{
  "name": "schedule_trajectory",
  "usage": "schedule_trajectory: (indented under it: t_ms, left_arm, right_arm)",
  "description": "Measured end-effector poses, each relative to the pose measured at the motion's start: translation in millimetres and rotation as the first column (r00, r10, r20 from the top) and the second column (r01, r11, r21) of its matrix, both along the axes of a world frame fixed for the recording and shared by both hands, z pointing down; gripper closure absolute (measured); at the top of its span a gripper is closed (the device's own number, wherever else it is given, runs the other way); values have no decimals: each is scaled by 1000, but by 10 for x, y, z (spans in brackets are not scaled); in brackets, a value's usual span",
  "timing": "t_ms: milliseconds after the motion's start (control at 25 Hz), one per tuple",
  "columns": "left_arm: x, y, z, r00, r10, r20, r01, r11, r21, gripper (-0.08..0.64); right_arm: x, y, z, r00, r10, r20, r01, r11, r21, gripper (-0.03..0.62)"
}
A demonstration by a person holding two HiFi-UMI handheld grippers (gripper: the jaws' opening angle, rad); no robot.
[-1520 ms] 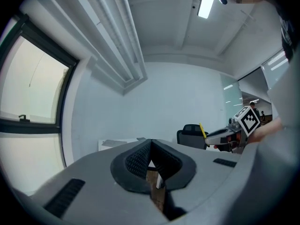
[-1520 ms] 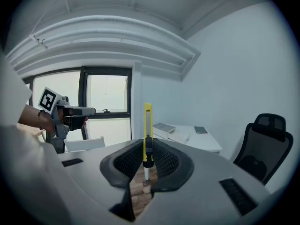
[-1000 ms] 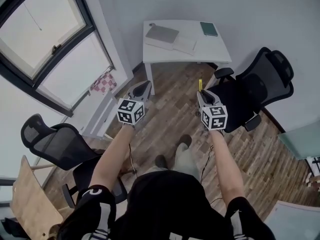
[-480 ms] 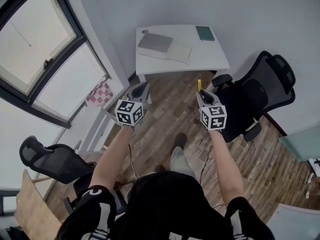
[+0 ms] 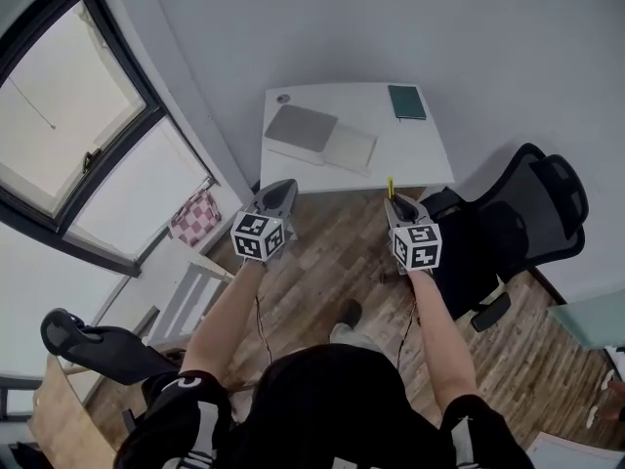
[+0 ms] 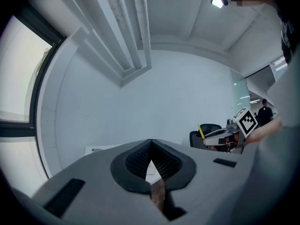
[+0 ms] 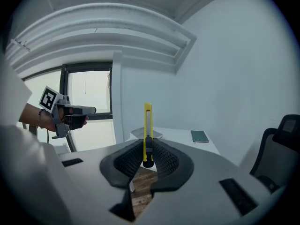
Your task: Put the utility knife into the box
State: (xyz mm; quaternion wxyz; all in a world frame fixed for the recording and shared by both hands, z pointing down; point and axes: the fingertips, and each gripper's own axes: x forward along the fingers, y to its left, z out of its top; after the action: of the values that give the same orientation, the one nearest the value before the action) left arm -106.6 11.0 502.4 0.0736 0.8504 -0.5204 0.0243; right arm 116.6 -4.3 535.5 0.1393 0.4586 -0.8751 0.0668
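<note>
Both grippers are out over the wooden floor [image 5: 327, 257]. The left gripper [image 5: 277, 191] has its jaws pressed together with nothing between them. The right gripper [image 5: 394, 202] is clamped on the yellow utility knife [image 7: 147, 125], which stands straight up past the tips. Beyond them, the white table [image 5: 420, 159] carries a flat grey-and-white box [image 5: 317, 135] and, well apart from it, a green notebook [image 5: 407, 103].

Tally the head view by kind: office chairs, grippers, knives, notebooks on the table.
office chairs: 2, one at right, one at lower left
grippers: 2, left gripper and right gripper
utility knife: 1, in the right gripper
green notebook: 1
Total: 6
</note>
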Motion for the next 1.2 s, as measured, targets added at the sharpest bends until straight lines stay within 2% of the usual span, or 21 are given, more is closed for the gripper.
schedule_trajectory:
  t_ms: [240,520,880,1200]
  left_arm:
    - [90,-609,37,999,-49,3,49,999,-8,535]
    - [200,-1001,128,995,-100,4,100,995,-25,535]
    - [237,-1303,171,991,-132,12,132,991,-36,535]
    - [102,-1645,306,990,-140,5,140,989,-49,535]
  right_arm:
    - [122,-679,86,999,-40,-3,40,999,-18,518]
    - [240,-1206,248,997,-80,7,80,996,-49,518]
    - [151,-1643,355,992,-127,22,128,989,-76,518]
    - [-51,-2017,469,989,-149,11,149,984,-96,518]
